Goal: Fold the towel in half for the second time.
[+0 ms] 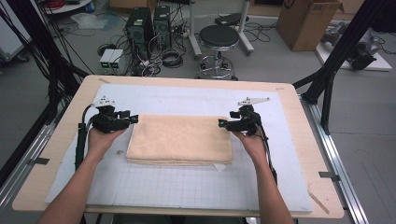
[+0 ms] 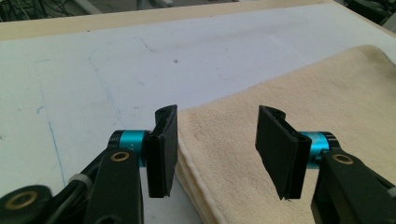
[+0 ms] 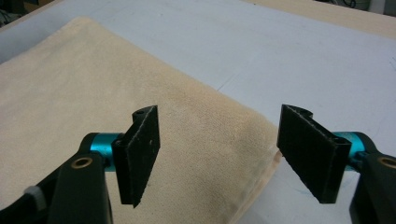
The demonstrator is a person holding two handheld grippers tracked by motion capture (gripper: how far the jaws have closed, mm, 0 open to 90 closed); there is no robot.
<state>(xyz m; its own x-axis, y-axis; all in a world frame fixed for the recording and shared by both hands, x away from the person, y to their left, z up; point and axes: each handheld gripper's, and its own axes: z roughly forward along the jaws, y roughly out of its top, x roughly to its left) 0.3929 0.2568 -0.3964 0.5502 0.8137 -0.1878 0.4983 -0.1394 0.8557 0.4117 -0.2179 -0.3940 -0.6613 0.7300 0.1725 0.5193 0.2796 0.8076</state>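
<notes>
Two grippers flanked a folded beige towel (image 1: 180, 139) lying mid-tabletop (image 1: 299, 116) on the white mat (image 1: 187, 186). The left gripper (image 1: 132, 118) sat at the towel's far-left corner, jaws wide and straddling its layered edge; the right gripper (image 1: 221, 123) mirrored it at the far-right corner, jaws equally wide, both seemingly poised to pinch corners together.
</notes>
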